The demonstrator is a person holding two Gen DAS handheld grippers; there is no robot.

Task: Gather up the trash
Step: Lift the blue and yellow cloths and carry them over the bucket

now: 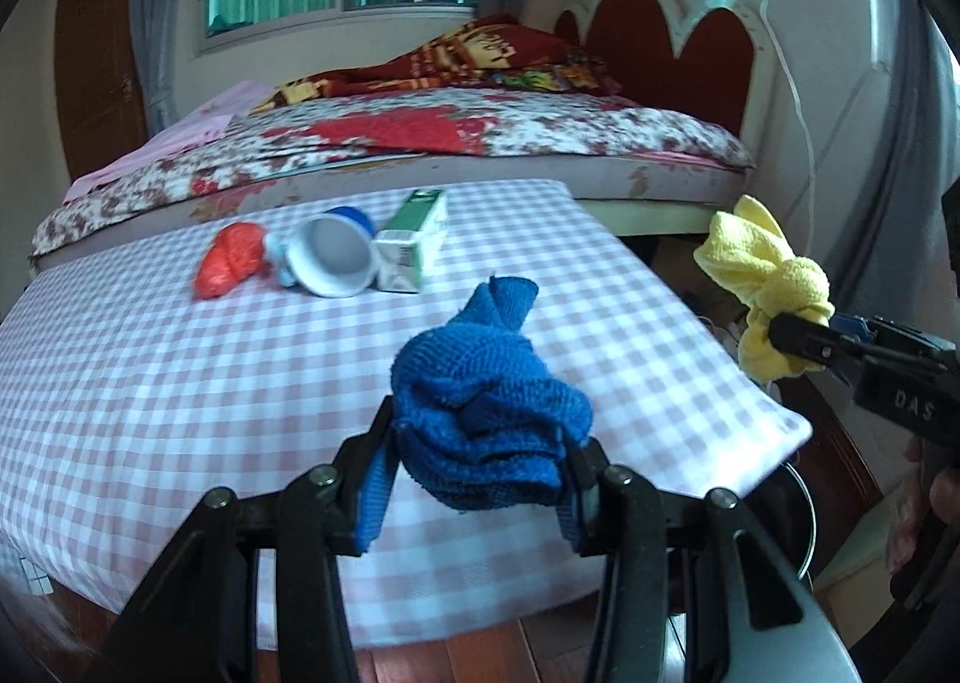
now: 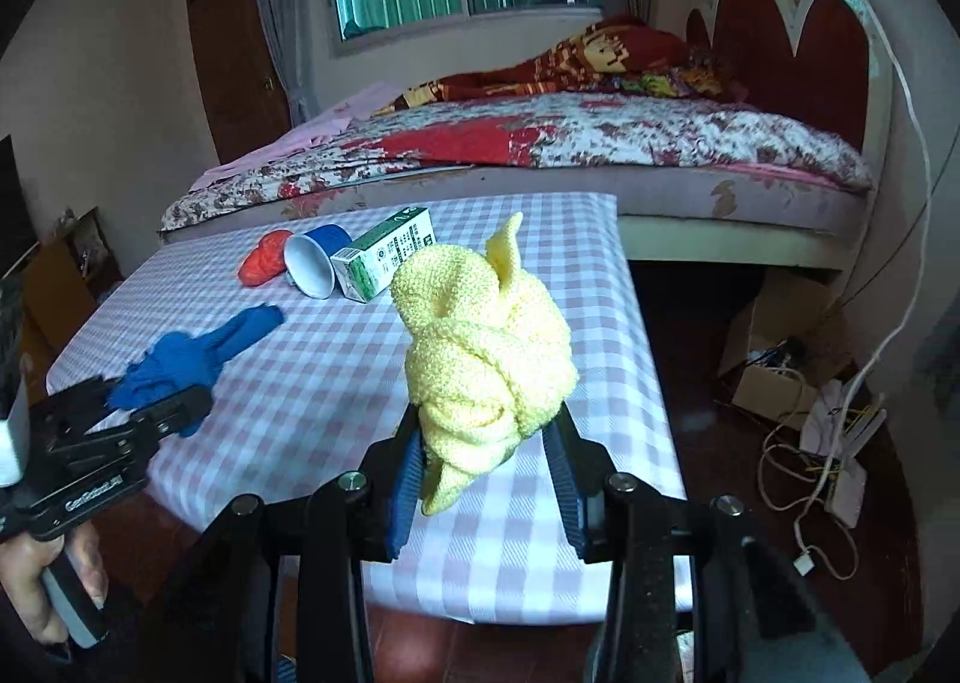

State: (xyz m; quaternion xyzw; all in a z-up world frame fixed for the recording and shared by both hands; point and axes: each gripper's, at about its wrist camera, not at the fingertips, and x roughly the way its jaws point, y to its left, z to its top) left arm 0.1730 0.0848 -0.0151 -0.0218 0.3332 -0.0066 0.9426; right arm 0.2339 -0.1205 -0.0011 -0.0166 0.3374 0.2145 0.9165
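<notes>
Bedroom, beside a quilt-covered bed (image 2: 600,143): we hold two knotted cloths above a table draped in pink-and-white checked cloth (image 1: 180,383). Our left gripper (image 1: 480,449) is clamped on a knotted blue towel (image 1: 486,395), lifted clear over the table's near edge. Our right gripper (image 2: 486,443) pinches a knotted yellow towel (image 2: 480,347), held up near the table's right edge; seen from the left wrist, that yellow bundle hangs just past the edge, over the floor. Toward the far edge, three pieces of trash lie together in a row: a crumpled red bag (image 1: 231,260), a blue-and-white paper cup (image 1: 333,257) on its side touching the bag, and a green-and-white carton (image 1: 414,245) lying just beside the cup. White cables (image 2: 810,473) and a cardboard box (image 2: 774,347) sit on the wooden floor to the right of the table.
</notes>
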